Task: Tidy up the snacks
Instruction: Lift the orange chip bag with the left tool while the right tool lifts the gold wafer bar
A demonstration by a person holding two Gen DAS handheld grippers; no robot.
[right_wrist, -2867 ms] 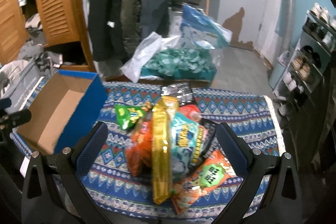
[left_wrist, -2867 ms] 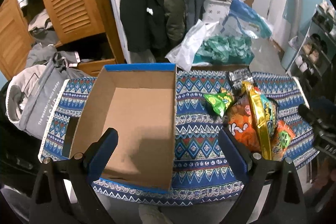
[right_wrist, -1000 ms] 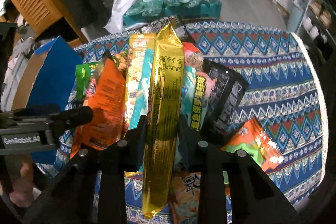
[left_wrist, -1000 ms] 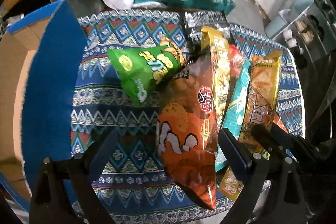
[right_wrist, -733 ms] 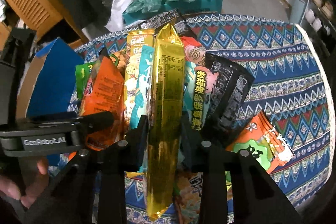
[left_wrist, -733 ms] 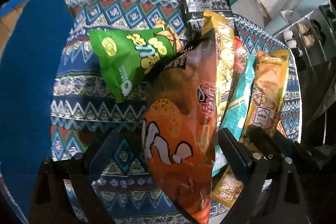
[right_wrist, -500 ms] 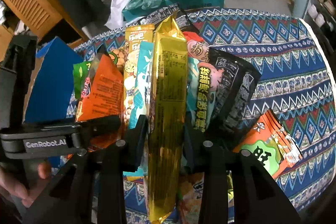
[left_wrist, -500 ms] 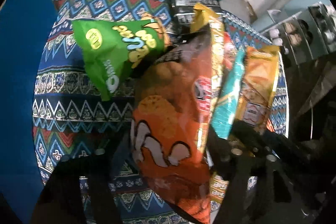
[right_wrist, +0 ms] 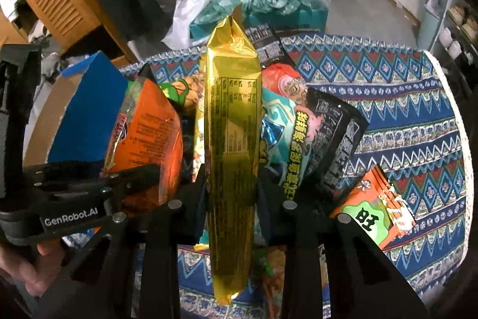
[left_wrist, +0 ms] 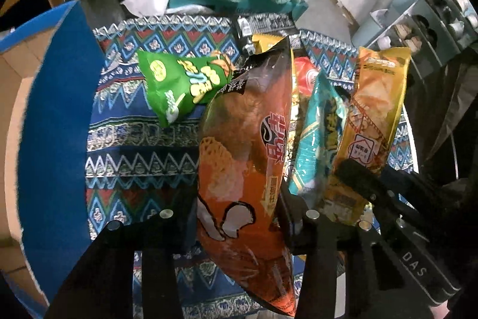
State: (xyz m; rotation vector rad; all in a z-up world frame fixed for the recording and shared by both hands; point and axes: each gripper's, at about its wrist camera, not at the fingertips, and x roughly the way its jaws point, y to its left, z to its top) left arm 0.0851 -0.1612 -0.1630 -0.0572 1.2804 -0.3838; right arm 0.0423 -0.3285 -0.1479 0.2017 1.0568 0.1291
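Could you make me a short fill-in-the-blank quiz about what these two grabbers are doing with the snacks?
1. The right gripper is shut on a long ____ packet.
2. The left gripper, whose jaws have just been closing, has the ____ chip bag between its pads.
3. The small green snack bag lies on the patterned ____.
4. The cardboard box is ____ on the outside.

Missing words: gold; orange; cloth; blue

Both wrist cameras look steeply down along their fingers, close over the snack pile on the patterned cloth (left_wrist: 143, 145). Left view sits nearer the blue box (left_wrist: 56, 139), right view further right; both share the orange bag (left_wrist: 245, 169) and gold packet (right_wrist: 231, 145).
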